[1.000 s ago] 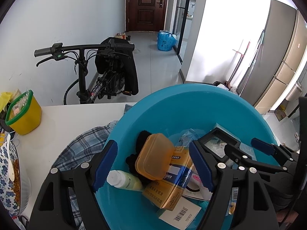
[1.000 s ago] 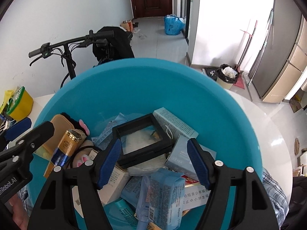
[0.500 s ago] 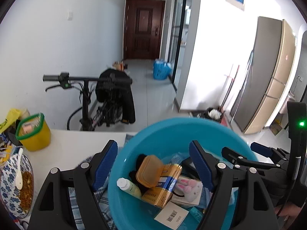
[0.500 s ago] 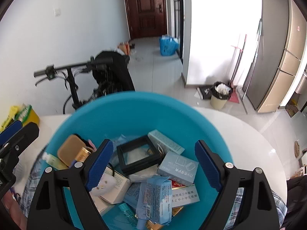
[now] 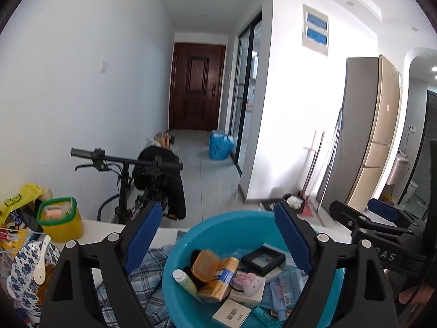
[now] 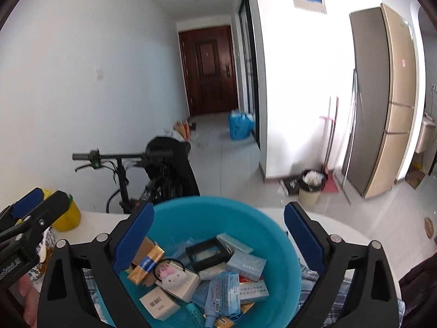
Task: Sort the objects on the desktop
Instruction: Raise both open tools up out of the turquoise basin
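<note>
Both grippers, left gripper (image 5: 218, 236) and right gripper (image 6: 218, 235), hover with fingers empty and spreading wider above the round blue plastic basin (image 6: 284, 242) heaped with small boxes on the white bench (image 5: 90, 231), apparently ready to pick one out.

Since a second ago both views have tilted up and pulled back: the blue basin (image 5: 174, 287), which filled the lower half of each frame, now sits small at the bottom centre, with hallway, ceiling and fridge (image 5: 368, 136) showing above. The left gripper (image 5: 218, 235) and right gripper (image 6: 217, 232) have lifted clear of the basin's contents, and their jaws are opening with nothing between them, wider apart than before.
</note>
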{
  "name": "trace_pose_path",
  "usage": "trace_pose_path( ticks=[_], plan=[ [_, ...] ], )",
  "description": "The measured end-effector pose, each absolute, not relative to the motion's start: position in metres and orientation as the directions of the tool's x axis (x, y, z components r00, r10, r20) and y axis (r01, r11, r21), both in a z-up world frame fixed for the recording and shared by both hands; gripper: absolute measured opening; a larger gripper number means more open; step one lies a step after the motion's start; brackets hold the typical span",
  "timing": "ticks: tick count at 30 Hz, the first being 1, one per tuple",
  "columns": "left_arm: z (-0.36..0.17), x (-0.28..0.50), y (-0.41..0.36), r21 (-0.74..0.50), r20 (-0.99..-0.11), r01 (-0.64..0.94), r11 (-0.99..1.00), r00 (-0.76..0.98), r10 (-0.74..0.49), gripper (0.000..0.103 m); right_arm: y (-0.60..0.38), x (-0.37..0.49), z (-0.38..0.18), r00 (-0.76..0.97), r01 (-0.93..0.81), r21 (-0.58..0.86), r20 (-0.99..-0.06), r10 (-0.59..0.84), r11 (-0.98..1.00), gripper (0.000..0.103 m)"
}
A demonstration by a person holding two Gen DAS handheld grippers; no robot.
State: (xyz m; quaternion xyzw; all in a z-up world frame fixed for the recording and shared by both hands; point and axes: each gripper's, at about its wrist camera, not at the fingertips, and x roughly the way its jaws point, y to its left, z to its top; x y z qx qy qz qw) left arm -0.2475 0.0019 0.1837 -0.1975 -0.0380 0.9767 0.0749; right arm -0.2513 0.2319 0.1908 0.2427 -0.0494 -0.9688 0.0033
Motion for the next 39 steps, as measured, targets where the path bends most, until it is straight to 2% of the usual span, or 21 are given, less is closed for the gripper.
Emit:
trace_pose_path(
  ticks=[4, 12, 13, 14, 25, 29, 39],
  plan=[
    [0.195, -0.229, 0.002, -0.079, -0.319, -0.130, -0.988, -0.936, 0.149, 0.087, 0.237, -0.232, 0.203, -0.902, 0.056, 0.162, -0.415, -0.119, -0.985, 0.103],
    [0.214, -0.197, -0.003, -0.072, -0.222, -0.143, -0.987, -0.963, 0.155, 0.089, 0.248, -0.199, 0.222, -0.952, 0.014, 0.186, -0.298, -0.070, -0.982, 0.103],
    [0.216, -0.194, -0.004, -0.071, -0.215, -0.141, -0.987, -0.965, 0.153, 0.094, 0.250, -0.195, 0.224, -0.954, 0.020, 0.193, -0.288, -0.076, -0.981, 0.103],
    [0.218, -0.191, -0.004, -0.070, -0.206, -0.138, -0.988, -0.967, 0.150, 0.103, 0.251, -0.191, 0.227, -0.958, 0.027, 0.198, -0.275, -0.082, -0.980, 0.103],
    [0.233, -0.149, -0.005, -0.044, -0.068, -0.134, -0.990, -0.988, 0.137, 0.103, 0.235, -0.151, 0.242, -0.983, 0.085, 0.139, -0.151, -0.106, -0.987, 0.103],
    [0.238, -0.137, -0.007, -0.045, -0.061, -0.179, -0.983, -0.982, 0.181, 0.103, 0.231, -0.148, 0.241, -0.982, 0.108, 0.119, -0.143, -0.124, -0.987, 0.103],
    [0.247, -0.107, -0.024, -0.089, 0.023, -0.177, -0.980, -0.984, 0.175, 0.103, 0.238, -0.120, 0.249, -0.989, 0.125, 0.150, -0.058, -0.135, -0.981, 0.103]
  ],
)
